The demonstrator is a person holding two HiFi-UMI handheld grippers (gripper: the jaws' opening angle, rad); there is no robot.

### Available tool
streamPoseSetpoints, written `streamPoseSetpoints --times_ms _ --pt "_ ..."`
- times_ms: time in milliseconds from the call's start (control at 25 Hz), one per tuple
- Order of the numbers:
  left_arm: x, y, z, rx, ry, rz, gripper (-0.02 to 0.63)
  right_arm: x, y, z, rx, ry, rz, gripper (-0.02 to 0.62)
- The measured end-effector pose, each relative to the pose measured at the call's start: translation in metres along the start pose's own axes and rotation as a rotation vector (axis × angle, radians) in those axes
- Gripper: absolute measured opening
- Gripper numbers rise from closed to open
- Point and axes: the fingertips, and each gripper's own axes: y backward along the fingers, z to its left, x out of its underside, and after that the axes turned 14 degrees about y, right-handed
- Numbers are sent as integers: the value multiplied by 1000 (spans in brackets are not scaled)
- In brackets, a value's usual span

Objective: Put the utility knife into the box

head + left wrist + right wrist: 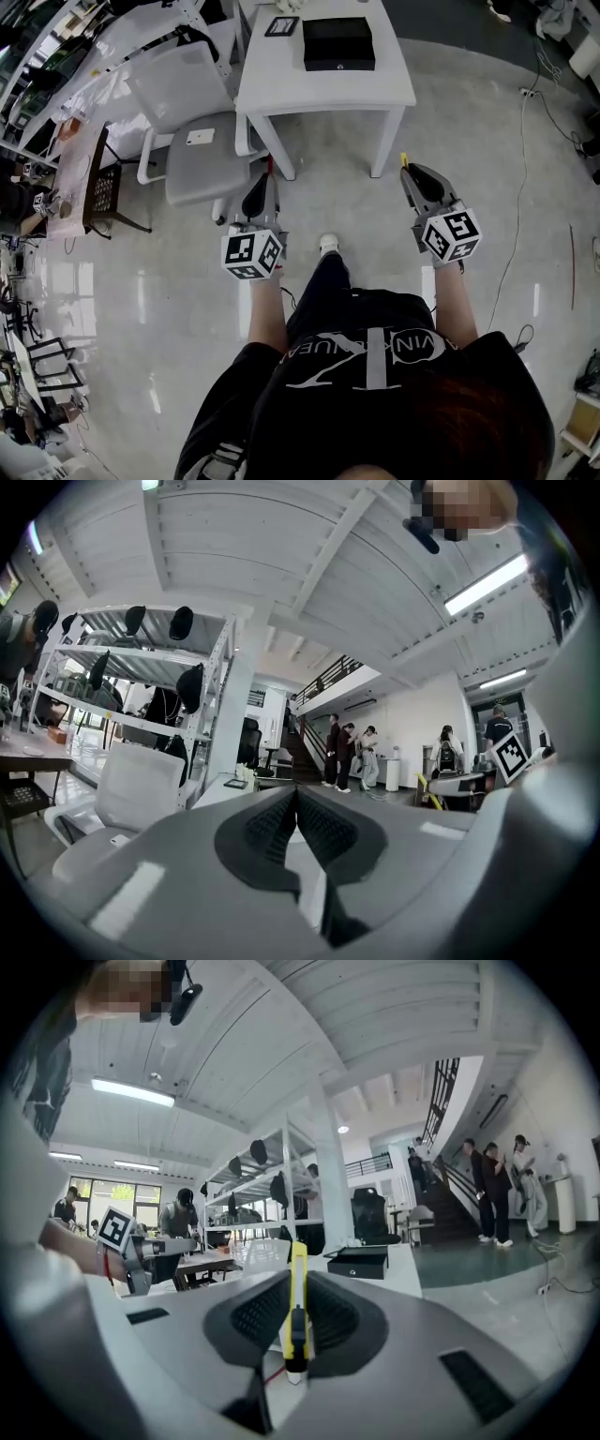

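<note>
A black box lies on the white table ahead of me; the right gripper view shows the box with its lid raised. My right gripper hangs in front of the table's right leg, shut on a yellow utility knife. That knife stands upright between the pads and sticks out past the tips of the right gripper. To the left my left gripper hangs shut and holds nothing; its pads meet at the tip of the left gripper.
A white chair with a small white item on its seat stands left of the table. A small dark-framed tablet lies on the table's far left. Cables run over the floor at right. People stand far off by the stairs.
</note>
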Motion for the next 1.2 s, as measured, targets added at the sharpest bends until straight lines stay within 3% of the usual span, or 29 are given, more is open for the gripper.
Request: streamPoseSetpoints --times_ms 400,600,1200 --pt "8 -93 20 50 -8 78 12 13 -56 -56 37 -19 46 61" --pt "2 -129 44 44 6 80 12 19 -91 -70 39 -31 63 61" --pt "-11 -234 98 127 13 119 12 19 -184 -106 92 -37 93 60"
